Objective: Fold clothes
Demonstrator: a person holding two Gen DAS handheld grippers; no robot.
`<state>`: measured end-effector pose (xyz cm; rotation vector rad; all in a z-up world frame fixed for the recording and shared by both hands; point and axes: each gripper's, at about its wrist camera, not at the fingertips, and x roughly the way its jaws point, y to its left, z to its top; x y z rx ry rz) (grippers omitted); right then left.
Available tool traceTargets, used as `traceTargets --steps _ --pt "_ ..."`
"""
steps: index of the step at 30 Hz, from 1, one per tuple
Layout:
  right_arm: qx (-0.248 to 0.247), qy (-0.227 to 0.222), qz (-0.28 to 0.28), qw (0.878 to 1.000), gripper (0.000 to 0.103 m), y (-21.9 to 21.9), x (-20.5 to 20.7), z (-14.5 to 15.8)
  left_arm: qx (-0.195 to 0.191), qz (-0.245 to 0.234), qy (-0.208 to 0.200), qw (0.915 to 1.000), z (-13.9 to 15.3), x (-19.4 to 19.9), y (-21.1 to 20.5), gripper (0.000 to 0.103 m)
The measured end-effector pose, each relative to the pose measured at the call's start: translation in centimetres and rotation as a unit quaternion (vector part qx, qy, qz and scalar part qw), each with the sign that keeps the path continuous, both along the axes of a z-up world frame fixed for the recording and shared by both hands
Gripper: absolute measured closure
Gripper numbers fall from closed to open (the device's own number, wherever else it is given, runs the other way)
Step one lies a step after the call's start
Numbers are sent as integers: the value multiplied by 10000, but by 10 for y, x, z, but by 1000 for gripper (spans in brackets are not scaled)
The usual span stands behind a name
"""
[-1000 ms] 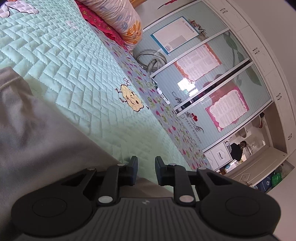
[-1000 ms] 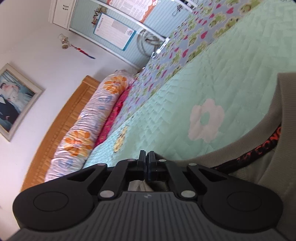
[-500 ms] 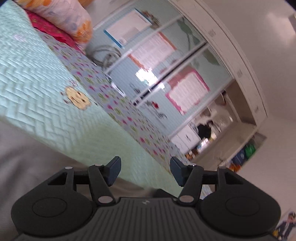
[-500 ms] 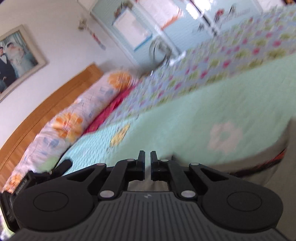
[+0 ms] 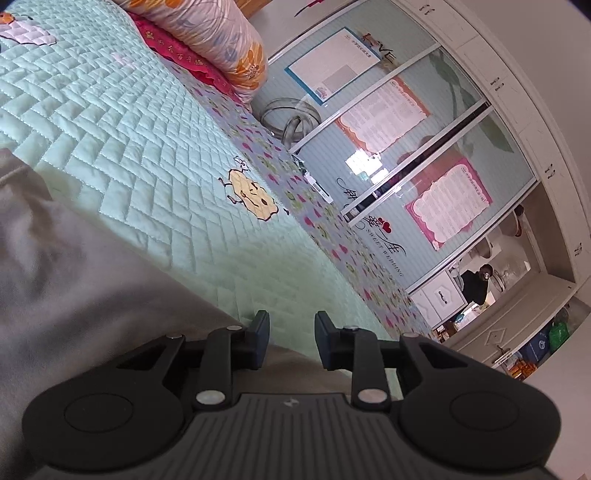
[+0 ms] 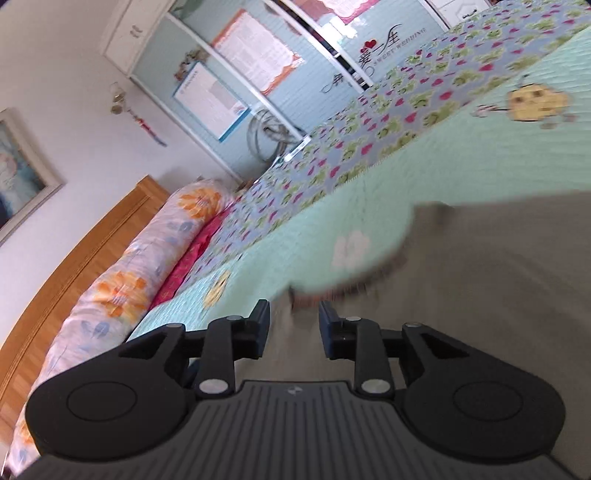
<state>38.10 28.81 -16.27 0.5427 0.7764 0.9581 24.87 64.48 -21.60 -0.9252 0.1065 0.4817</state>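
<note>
A grey-brown garment (image 5: pixel 74 280) lies flat on the mint quilted bedspread (image 5: pixel 122 140). In the left wrist view it fills the lower left, and my left gripper (image 5: pixel 290 338) is open and empty just above its edge. In the right wrist view the same garment (image 6: pixel 498 280) covers the right side, blurred by motion. My right gripper (image 6: pixel 293 328) is open over the garment near its edge, holding nothing.
Rolled floral bedding (image 5: pixel 207 33) and a red pillow (image 5: pixel 177 51) lie at the head of the bed by the wooden headboard (image 6: pixel 74 251). A mirrored wardrobe (image 5: pixel 406 147) stands beyond the bed's far side. A patterned border (image 6: pixel 369 140) runs along the bedspread.
My right gripper was shut on the garment's edge; it has opened and let go, and swung right over the cloth. My left gripper opened wide, lifted, then came back down, less open.
</note>
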Motion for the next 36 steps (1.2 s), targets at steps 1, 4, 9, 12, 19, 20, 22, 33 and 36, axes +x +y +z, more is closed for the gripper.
traceTargets --steps 1,4,9,12,19,20,22,33,36 --pt "-15 95 15 10000 72 -34 -24 3 -21 -8 19 10000 2 0 0 75" --pt "-130 587 -274 9978 58 -150 -106 1 -142 -129 520 9985 18 -10 -6 73" --pt "-696 962 -1195 9857 54 -307 -223 1 619 -969 890 9894 86 -99 -76 57" --pt "-1025 784 -1280 9833 53 -342 -268 10 812 -1622 1084 9774 105 -185 -131 37" --pt "-177 339 -245 9990 53 -329 -328 42 494 -2467 1627 9540 89 -361 -232 36" --pt "-164 145 -82 9997 53 -326 -337 52 411 -2486 1681 9530 86 -381 -242 36" --pt "-43 -358 139 9993 53 -332 -356 83 500 -2451 1891 9496 84 -397 -250 36" --pt "-1731 -848 -624 9793 27 -367 -381 98 859 -1637 2726 9442 86 -451 -265 36" --pt "-2092 -459 -737 9740 28 -362 -387 52 678 -1073 2611 9569 85 -477 -258 35"
